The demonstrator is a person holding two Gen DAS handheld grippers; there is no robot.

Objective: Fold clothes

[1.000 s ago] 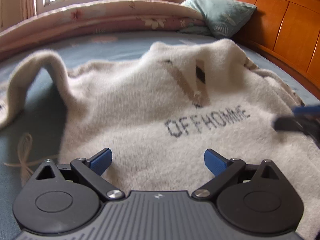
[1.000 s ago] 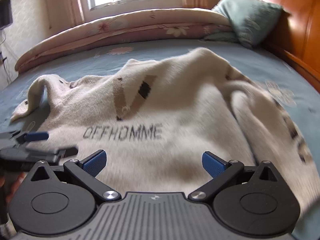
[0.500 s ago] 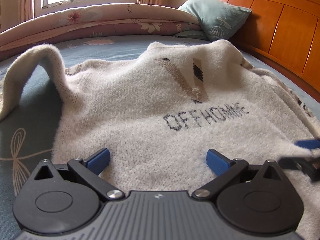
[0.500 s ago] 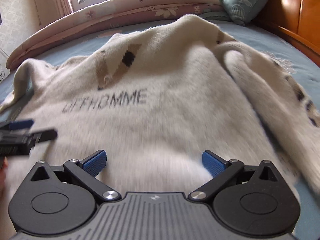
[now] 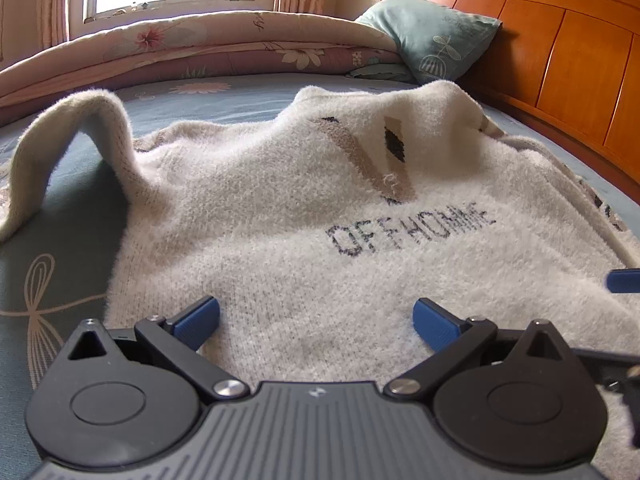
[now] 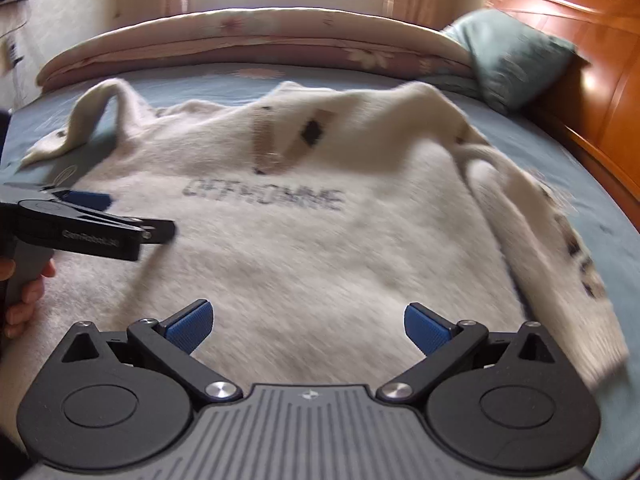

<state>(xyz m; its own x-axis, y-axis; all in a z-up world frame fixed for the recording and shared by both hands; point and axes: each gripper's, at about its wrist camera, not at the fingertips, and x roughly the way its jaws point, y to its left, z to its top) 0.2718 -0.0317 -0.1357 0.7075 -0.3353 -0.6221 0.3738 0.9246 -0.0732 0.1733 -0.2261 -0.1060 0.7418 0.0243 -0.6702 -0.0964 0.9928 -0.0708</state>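
sweater (image 5: 280,240) flat on bed (image 5: 60,240) | both hand-held grippers apparently agape (right view blurred)

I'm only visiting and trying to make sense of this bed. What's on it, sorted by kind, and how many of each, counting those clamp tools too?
Sweater: 1, cream, spread on the blue sheet
Rolled floral quilt: 1
Teal pillow: 1
Handheld grippers: 2, the left gripper and the right gripper, both open over the hem
Total: 5
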